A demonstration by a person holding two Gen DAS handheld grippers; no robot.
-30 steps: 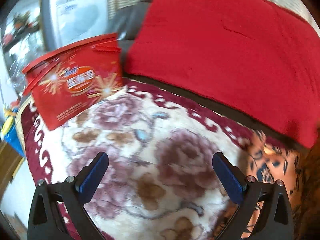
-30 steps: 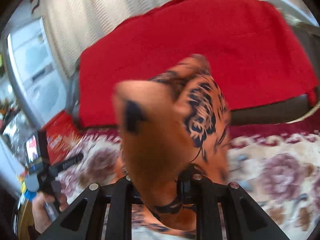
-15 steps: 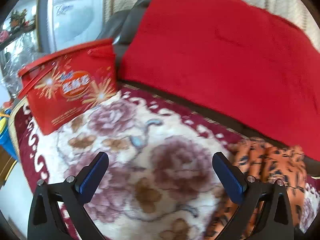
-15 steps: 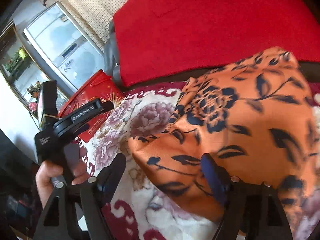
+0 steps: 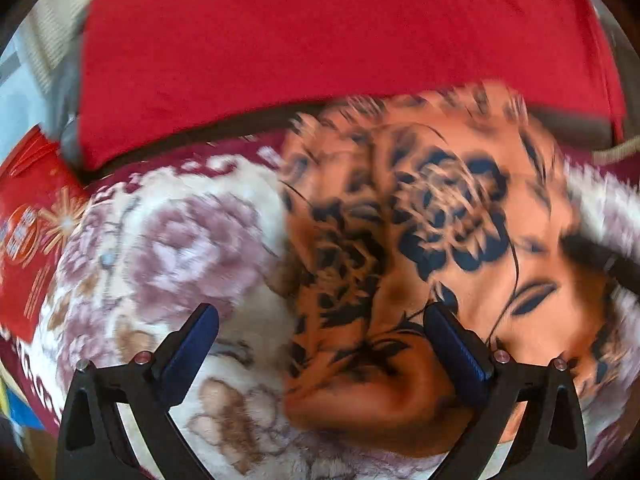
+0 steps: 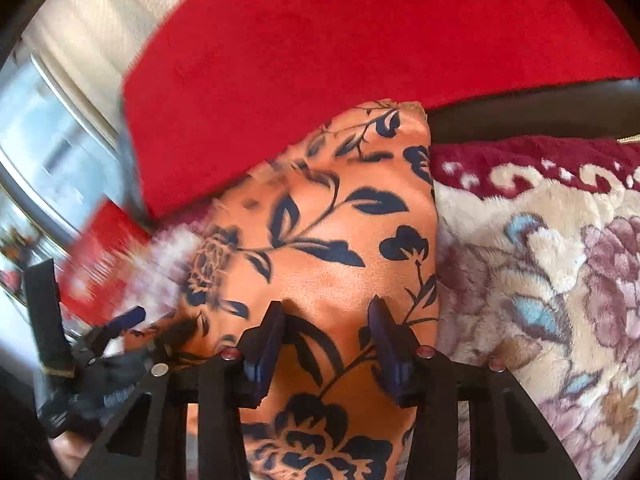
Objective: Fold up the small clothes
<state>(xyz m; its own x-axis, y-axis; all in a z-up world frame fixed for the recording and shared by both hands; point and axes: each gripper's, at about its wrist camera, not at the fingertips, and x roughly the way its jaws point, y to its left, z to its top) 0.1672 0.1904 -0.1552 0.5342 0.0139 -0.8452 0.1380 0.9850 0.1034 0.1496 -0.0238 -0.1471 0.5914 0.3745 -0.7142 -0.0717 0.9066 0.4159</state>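
A wide red blanket (image 5: 320,40) fills the far half of both my views, draped over a dark sofa back (image 6: 540,108). Nearer lies a cream floral blanket (image 5: 180,240) with a maroon border, covering the seat. On it sits the orange garment (image 5: 460,240), printed with dark blue flowers; its far edge meets the red blanket.

My left view, smeared by motion, shows the garment's left edge bunched in a fold, with bare floral blanket to its left. My right view is sharper and shows open floral blanket to the garment's right.

At far left stands a red gift box (image 5: 28,240), well apart from the garment.

My right gripper (image 6: 326,316) has its jaws partly apart and just been closing, a ridge of orange cloth rising between them; I cannot tell whether they pinch it. My left gripper (image 5: 320,324) has its jaws wide apart, the garment's left edge between them, unheld. The right view shows it low at left, in a hand (image 6: 68,452).
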